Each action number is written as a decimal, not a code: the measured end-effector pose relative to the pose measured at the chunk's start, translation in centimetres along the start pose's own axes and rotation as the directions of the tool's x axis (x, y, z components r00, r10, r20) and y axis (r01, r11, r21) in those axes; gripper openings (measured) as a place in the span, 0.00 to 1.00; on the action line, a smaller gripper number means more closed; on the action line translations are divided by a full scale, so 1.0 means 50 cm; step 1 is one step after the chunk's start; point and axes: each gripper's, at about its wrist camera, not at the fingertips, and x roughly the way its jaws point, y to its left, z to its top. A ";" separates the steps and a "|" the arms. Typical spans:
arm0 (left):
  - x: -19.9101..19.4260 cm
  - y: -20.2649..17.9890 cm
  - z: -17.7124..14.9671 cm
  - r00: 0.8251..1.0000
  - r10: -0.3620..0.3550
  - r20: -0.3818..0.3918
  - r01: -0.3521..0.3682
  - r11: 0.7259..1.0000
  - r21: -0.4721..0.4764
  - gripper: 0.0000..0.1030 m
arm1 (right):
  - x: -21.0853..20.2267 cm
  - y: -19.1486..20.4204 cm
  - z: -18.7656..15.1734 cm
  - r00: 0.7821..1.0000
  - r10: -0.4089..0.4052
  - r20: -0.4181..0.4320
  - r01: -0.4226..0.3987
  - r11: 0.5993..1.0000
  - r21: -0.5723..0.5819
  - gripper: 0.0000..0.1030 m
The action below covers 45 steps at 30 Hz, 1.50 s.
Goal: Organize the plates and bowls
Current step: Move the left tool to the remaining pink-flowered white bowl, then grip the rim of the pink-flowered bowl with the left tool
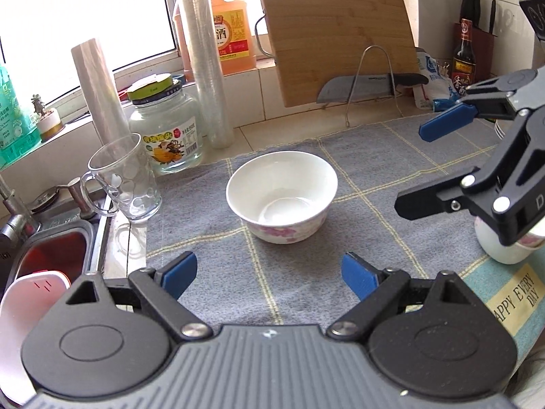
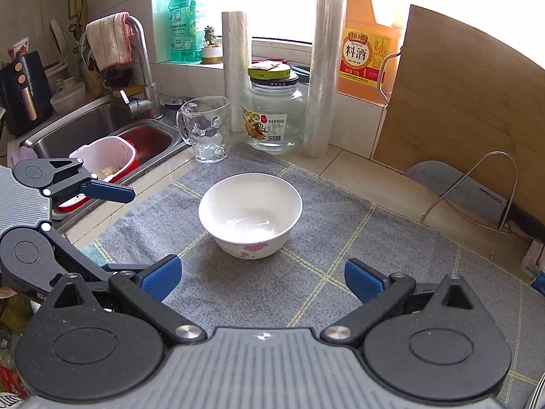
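Two grippers are hovering over the grey mat [image 2: 391, 238]: left gripper [image 1: 269, 274] is gaping wide, gripping nothing; white bowl [image 1: 282, 195] is sitting upright mid-mat, ahead of both, untouched; right gripper [image 2: 263, 277] is likewise standing released, empty.

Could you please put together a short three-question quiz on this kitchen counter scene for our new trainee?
1. True or false: the white bowl lies upside down on the grey mat.
2. Which stands nearest the sink: A) glass mug, B) cutting board, C) cooking wine jug?
3. Is anything held in the left gripper or the right gripper?

Key: 1 false, it sits upright; 2 A; 3 no, both are open and hold nothing.
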 end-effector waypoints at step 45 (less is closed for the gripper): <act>0.274 0.097 0.159 0.927 -0.318 -0.201 0.334 0.941 0.051 0.63 | 0.207 0.062 0.003 0.993 -0.116 0.007 0.116 0.993 0.030 0.86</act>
